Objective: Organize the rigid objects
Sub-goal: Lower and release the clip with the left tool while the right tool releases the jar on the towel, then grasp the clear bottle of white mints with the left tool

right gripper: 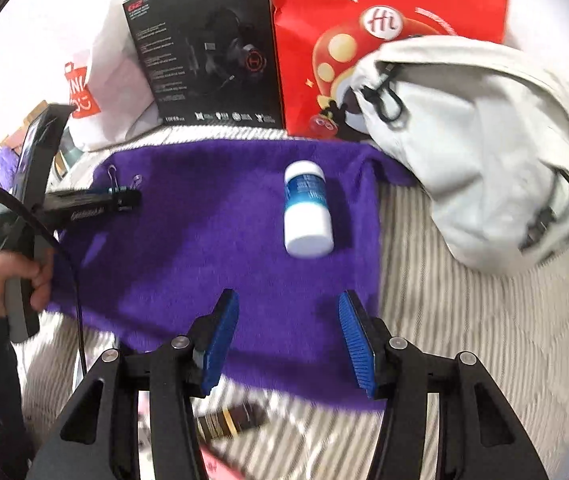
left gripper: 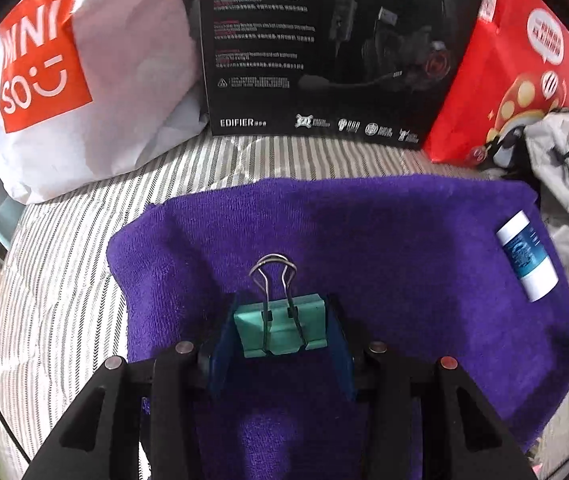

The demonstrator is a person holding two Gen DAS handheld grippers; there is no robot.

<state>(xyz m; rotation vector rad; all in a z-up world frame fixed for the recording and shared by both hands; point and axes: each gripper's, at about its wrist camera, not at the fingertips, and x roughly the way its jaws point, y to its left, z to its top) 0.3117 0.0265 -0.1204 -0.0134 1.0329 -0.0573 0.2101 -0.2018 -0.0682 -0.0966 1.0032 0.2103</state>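
Observation:
A green binder clip [left gripper: 280,326] with silver wire handles sits between the blue pads of my left gripper [left gripper: 280,332], which is shut on it just above the purple towel [left gripper: 364,240]. The right wrist view shows that same gripper [right gripper: 124,196] from the side at the towel's far left, the clip's wire loops [right gripper: 113,178] poking out. A white bottle with a blue label [right gripper: 307,210] lies on its side on the towel [right gripper: 204,248], also seen at the right edge [left gripper: 527,254]. My right gripper [right gripper: 288,340] hangs open over the towel's near edge, short of the bottle.
At the back stand a white shopping bag [left gripper: 64,92], a black headset box [left gripper: 324,48] and a red paper bag [left gripper: 516,64]. A grey drawstring bag [right gripper: 484,160] slumps at the right. A dark wrapped item [right gripper: 232,420] lies on the striped sheet [left gripper: 64,280]. A hand [right gripper: 12,276] grips the left handle.

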